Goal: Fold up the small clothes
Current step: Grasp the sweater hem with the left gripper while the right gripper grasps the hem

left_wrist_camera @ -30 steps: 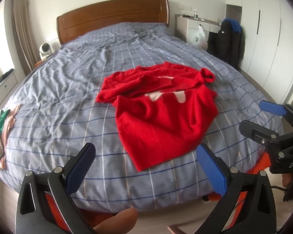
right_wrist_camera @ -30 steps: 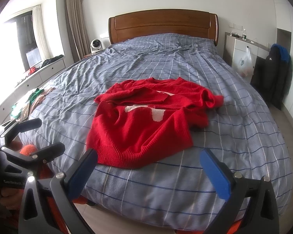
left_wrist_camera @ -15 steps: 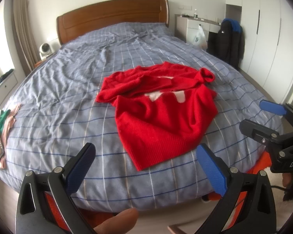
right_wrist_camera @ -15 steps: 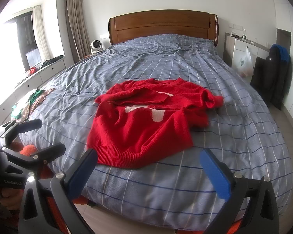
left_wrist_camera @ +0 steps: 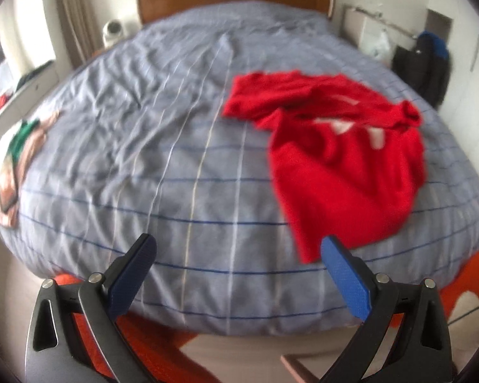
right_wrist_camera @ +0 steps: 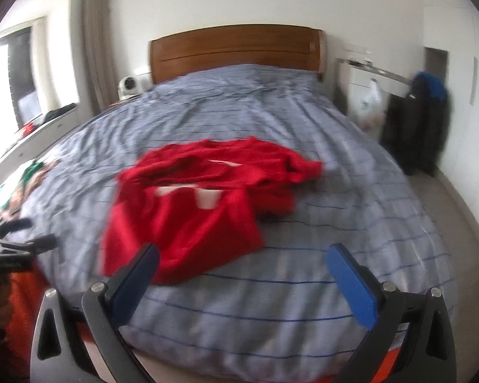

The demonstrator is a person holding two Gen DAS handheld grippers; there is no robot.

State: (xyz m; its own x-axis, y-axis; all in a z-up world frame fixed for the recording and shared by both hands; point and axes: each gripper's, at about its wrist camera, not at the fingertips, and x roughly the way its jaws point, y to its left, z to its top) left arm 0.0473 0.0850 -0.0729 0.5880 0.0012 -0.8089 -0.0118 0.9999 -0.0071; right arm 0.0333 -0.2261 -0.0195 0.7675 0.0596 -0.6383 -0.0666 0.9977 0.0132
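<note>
Both views swung leftward; left tool [left_wrist_camera: 236,250], right tool [right_wrist_camera: 241,258] spread, empty, above bed edge [left_wrist_camera: 207,306].

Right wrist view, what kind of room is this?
Most likely a home bedroom: a wide bed with a wooden headboard, a curtained window, and a red sweater lying on the covers.

Home bedroom: bed [right_wrist_camera: 303,121], wooden headboard [right_wrist_camera: 236,51]
</note>
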